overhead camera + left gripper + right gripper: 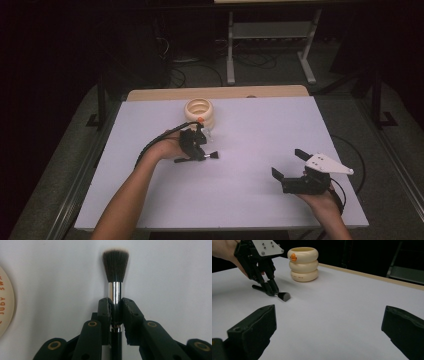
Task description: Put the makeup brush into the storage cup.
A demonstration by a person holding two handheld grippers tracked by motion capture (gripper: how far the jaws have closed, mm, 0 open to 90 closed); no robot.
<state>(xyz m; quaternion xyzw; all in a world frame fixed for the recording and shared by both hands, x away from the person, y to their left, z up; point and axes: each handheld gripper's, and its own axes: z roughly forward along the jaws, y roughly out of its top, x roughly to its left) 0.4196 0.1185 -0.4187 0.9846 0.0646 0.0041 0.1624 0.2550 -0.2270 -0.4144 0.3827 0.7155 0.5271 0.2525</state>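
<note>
The fingers [105, 312] of the left gripper [115, 308] are seen clamped on a makeup brush [115, 272], the pads being pressed against both sides of its shiny metal ferrule. The dark bristles are left free just beyond the fingertips, and the black handle is seen running back between the fingers toward the gripper's body. In the right gripper view the brush [283, 296] is shown lying low on the white desk [342, 307], with its bristle end on or just above the surface; which of the two cannot be told. The left gripper [272, 290] is tilted down over it from the person's hand. A cream holder [303, 263] made of stacked rings, marked with a small orange duck, is seen standing upright on the desk near the brush, toward the far edge, apart from it. In the high view the left gripper [200, 150] is placed just in front of the holder [200, 112], near the middle of the desk. The right gripper [287, 162] is held well apart, near the desk's near right corner, with its fingers [254, 327] spread wide and nothing between them.
</note>
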